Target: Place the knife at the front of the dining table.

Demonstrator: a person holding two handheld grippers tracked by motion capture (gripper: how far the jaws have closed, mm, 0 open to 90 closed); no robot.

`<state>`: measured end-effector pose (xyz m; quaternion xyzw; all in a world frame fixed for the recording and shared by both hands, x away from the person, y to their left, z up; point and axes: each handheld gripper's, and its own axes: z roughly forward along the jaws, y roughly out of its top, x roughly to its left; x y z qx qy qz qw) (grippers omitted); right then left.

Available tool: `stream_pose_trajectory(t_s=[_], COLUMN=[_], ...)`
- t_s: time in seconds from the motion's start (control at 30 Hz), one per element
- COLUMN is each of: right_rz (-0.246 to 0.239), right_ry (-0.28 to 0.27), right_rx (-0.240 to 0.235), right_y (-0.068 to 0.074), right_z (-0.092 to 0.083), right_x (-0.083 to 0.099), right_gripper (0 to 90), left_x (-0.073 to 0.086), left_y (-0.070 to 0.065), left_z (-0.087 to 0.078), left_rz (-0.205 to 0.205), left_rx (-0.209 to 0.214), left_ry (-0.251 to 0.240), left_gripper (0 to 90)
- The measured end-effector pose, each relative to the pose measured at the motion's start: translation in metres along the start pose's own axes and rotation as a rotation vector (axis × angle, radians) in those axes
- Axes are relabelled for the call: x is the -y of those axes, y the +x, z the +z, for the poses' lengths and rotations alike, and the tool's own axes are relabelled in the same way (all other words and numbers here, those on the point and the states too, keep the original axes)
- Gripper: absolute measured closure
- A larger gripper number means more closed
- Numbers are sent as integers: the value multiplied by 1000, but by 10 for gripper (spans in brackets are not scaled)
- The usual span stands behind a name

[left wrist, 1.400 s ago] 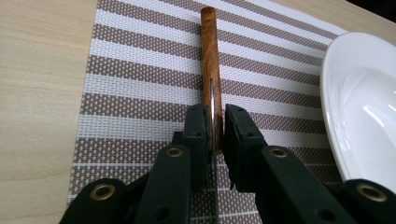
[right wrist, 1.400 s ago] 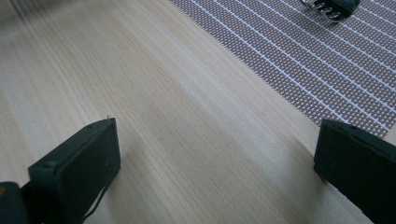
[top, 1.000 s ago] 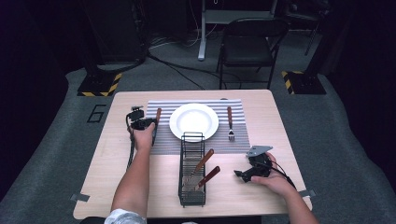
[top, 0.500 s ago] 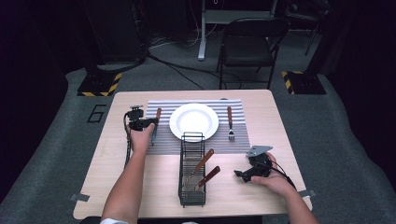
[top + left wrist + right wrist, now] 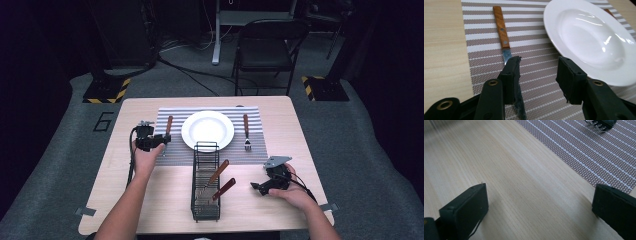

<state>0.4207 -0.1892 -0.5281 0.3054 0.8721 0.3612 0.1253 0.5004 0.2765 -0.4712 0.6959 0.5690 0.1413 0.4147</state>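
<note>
left gripper: jaws apart, empty | knife: on placemat, blade under left jaw, handle pointing far | right gripper: spread wide, empty, near-right, farther off

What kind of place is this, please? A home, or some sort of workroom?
Probably a lab or recording studio, not a home. The table stands on grey carpet in a dark room, with cables on the floor, hazard-striped bases, and a folding chair behind.

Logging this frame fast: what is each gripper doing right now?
Left gripper: open, holding nothing, over the striped placemat beside the knife.
Right gripper: open wide, holding nothing, over the bare table.
</note>
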Motion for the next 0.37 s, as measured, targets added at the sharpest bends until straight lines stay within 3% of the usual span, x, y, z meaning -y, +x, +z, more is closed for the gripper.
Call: stream_pose_trajectory(t_s=[0.1,0.2,0.27,0.37], right_rz=[-1,0,-2,-1], right_ry=[1,0,0,0], right_rx=[0,-1,-1,0], right_y=[0,0,0,0], right_z=[0,0,0,0], right_x=[0,0,0,0], right_gripper=[0,0,0,0], left_x=[10,20,26,36], left_y=[0,5,9,17], left_z=[-13,-22,-25,-32], left_rz=[44,100,95,128], left_rx=[9,-19,-16,-39], left_ry=[-2,41,48,68], left_gripper=[478,416,406,400])
